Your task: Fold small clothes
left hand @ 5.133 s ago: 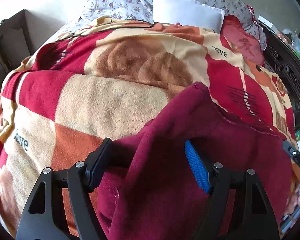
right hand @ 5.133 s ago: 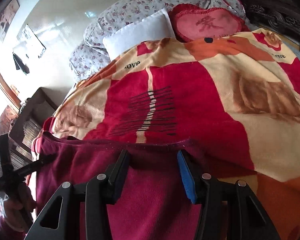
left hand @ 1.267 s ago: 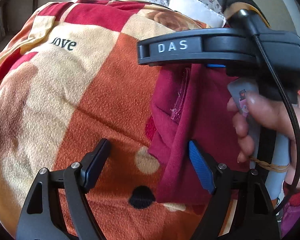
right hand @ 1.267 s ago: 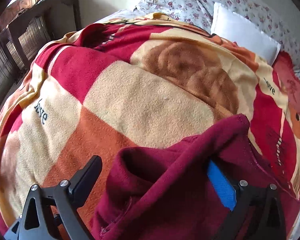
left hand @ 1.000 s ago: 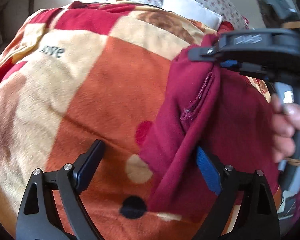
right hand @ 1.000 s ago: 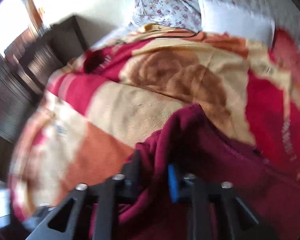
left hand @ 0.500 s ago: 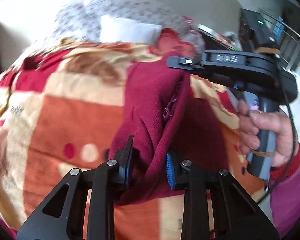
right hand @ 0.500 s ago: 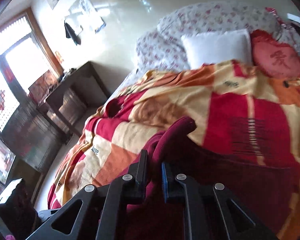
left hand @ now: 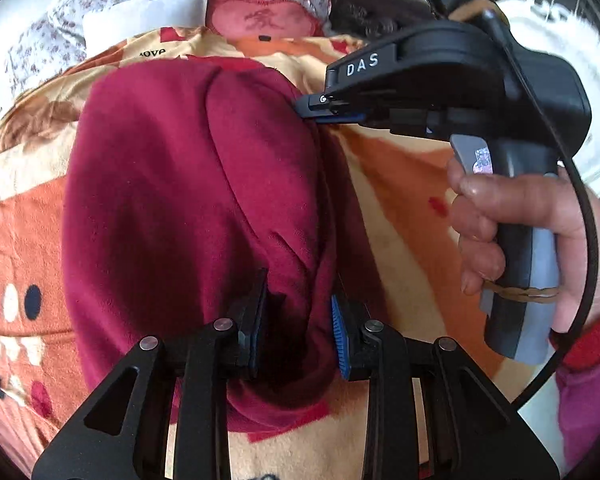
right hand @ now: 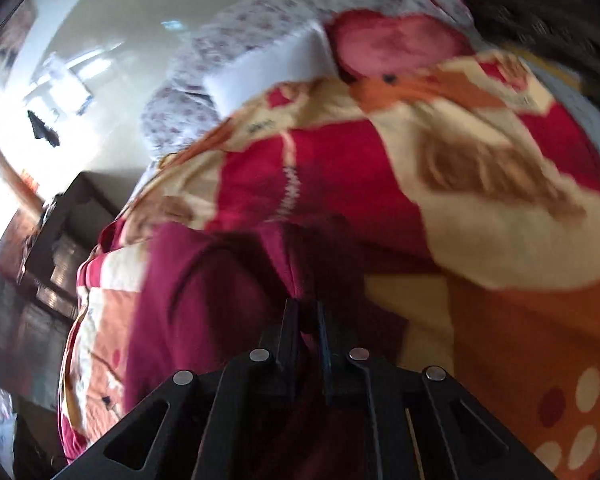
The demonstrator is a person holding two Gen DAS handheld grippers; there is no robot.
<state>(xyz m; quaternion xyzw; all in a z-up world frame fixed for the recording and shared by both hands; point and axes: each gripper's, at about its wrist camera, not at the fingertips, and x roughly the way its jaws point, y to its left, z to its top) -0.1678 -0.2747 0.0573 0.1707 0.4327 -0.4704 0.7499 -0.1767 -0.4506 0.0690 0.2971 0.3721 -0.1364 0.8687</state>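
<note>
So the garment, a dark red fleecy thing, is lying on the blanket roughly mid-bed, bunched into a thick rounded hump rather than a flat panel. One side of it is pulled up and over, so it looks like a fold in the middle of being carried across.

The left gripper is clamped on a fat bunch of the near edge; its jaws have just been closing, and the cloth sits pinched between the blue pads. The right gripper has the far edge: jaws pressed nearly together on a thin bit of fabric. In its own view the right gripper shows the same thing, a ridge of cloth squeezed between the fingers, though that shot is pretty blurry. A hand is wrapped around its handle.

What could go wrong, as I see it: the two grips are uneven, thick wad on one side and a thin pinch on the other, so the thin one could slip out if the cloth gets tugged tight. Also fleece on a fuzzy blanket drags, so the bottom layer might bunch up and the fold land lumpy. Pillows sit well beyond, no issue there.
</note>
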